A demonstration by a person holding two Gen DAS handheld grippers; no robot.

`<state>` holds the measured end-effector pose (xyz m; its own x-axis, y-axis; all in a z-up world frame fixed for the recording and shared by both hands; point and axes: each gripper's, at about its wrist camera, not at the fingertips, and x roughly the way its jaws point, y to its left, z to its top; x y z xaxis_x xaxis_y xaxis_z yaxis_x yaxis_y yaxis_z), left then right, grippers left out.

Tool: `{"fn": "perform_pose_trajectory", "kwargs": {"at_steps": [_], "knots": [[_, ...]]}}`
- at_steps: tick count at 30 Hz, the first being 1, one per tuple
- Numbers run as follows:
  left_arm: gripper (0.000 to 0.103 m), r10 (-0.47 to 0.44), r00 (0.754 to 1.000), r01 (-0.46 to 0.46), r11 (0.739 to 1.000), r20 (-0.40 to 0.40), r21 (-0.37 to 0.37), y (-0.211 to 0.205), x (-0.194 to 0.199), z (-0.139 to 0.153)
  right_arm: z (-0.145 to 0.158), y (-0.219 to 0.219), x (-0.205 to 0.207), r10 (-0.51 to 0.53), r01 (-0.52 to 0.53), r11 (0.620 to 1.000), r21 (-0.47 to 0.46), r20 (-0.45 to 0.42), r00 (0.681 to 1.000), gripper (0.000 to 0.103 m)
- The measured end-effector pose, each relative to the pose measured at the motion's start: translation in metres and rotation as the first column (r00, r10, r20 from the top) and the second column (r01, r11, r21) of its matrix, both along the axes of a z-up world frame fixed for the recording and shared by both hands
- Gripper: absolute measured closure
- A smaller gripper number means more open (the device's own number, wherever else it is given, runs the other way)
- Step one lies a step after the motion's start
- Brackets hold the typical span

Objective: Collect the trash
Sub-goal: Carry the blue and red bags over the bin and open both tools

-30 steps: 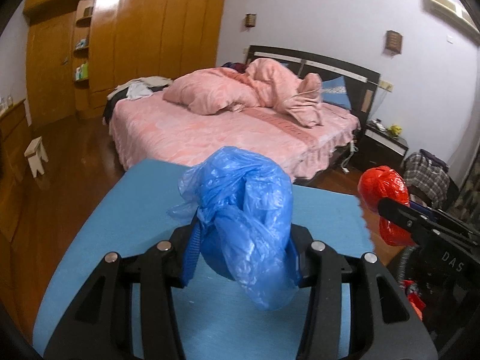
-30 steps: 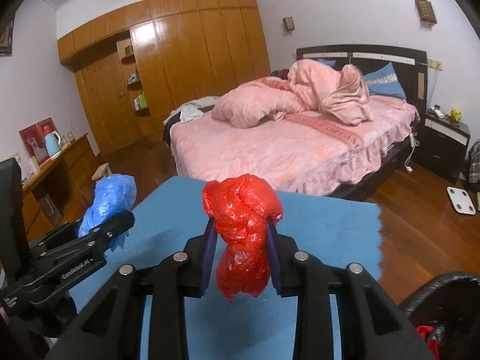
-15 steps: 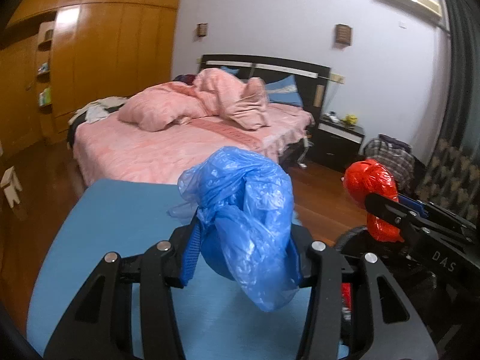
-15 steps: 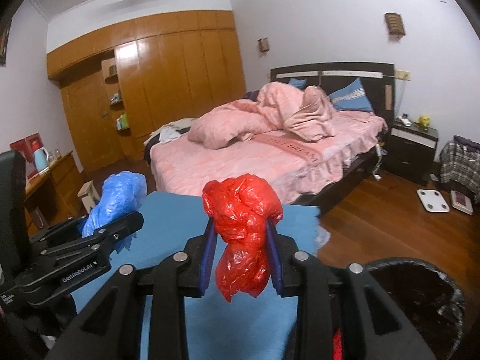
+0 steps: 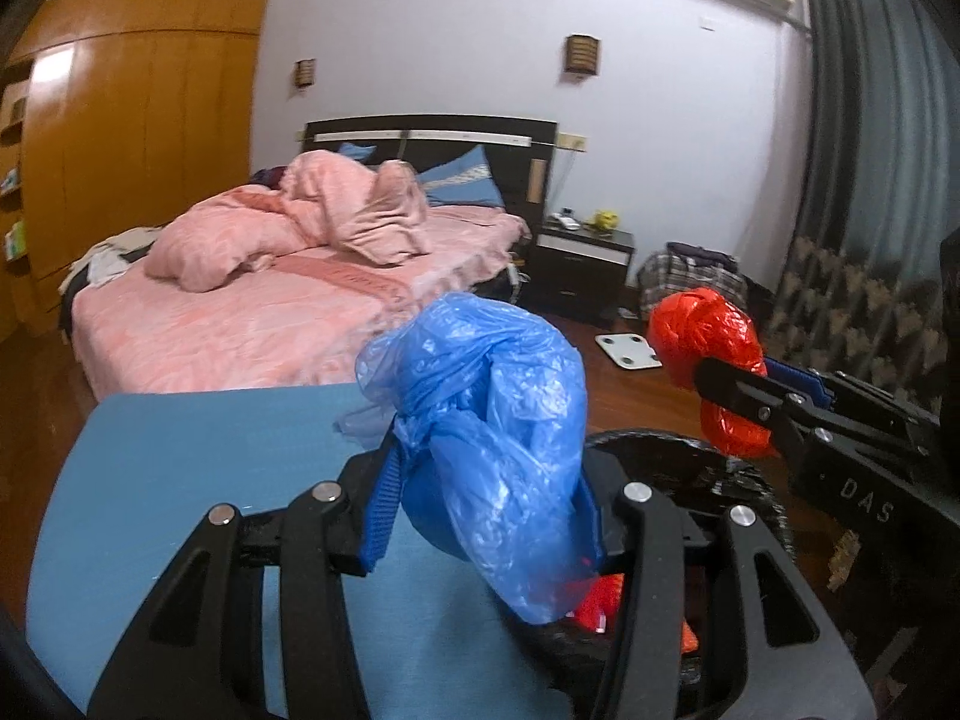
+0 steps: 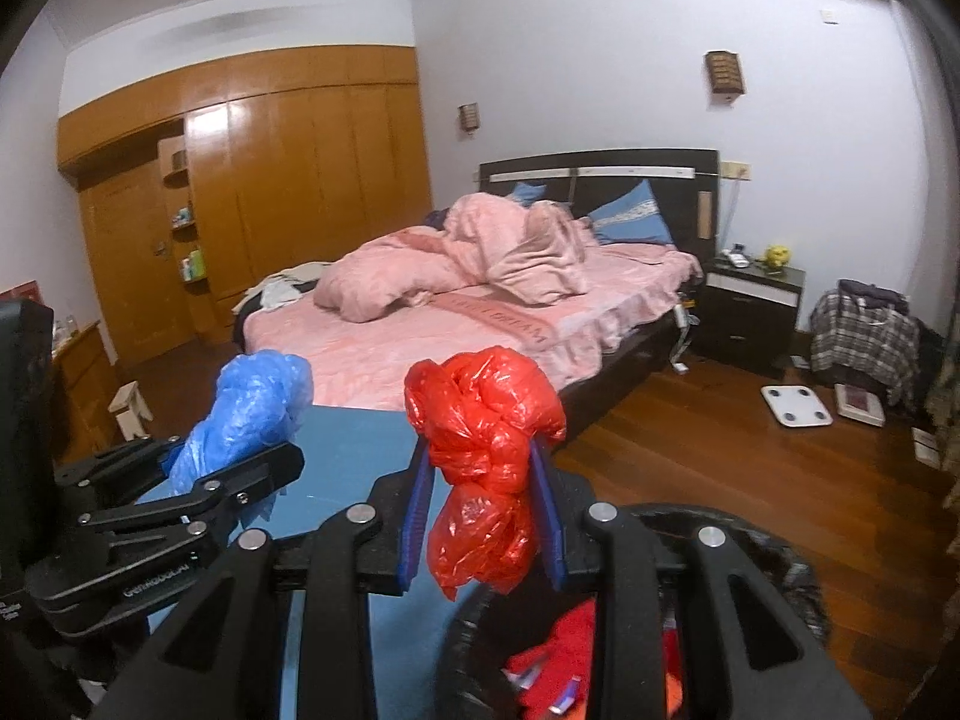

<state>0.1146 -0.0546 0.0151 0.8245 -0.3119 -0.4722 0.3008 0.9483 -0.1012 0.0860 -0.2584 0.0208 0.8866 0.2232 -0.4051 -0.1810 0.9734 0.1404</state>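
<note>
My left gripper (image 5: 486,498) is shut on a crumpled blue plastic bag (image 5: 486,420), held above the right edge of the blue table (image 5: 180,480). My right gripper (image 6: 483,516) is shut on a crumpled red plastic bag (image 6: 480,438). The red bag also shows in the left wrist view (image 5: 708,354), and the blue bag in the right wrist view (image 6: 252,408). A black trash bin (image 6: 780,570) stands below both grippers, with red trash (image 6: 570,660) inside. In the left wrist view its rim (image 5: 672,450) lies under the red bag.
A bed with pink bedding (image 6: 480,312) lies beyond the table. A dark nightstand (image 6: 750,312), a white scale (image 6: 795,405) on the wooden floor, and a plaid bag (image 6: 864,330) are at the right. Wooden wardrobes (image 6: 270,180) line the far wall.
Both grippers have swung to the right with their bags, from over the blue table towards the trash bin. The bin has come into view beneath them. Both bags stay gripped.
</note>
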Motion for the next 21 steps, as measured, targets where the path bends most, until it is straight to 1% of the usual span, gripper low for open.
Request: {"fn": "perform_pose_trajectory", "kwargs": {"at_steps": [8, 14, 21], "knots": [[0.056, -0.094, 0.995, 0.094, 0.996, 0.010, 0.007, -0.047, -0.003, 0.000, -0.003, -0.047, -0.014, -0.099, 0.099, 0.995, 0.000, -0.008, 0.995, 0.072], [0.056, -0.165, 0.986, 0.165, 0.986, 0.007, 0.008, -0.077, -0.004, -0.004, -0.010, -0.076, -0.022, -0.161, 0.161, 0.987, 0.011, -0.023, 0.987, 0.072], [0.056, -0.231, 0.973, 0.231, 0.973, -0.006, 0.002, -0.110, 0.000, -0.022, -0.024, -0.103, -0.029, -0.221, 0.222, 0.975, 0.006, -0.058, 0.974, 0.072]]}}
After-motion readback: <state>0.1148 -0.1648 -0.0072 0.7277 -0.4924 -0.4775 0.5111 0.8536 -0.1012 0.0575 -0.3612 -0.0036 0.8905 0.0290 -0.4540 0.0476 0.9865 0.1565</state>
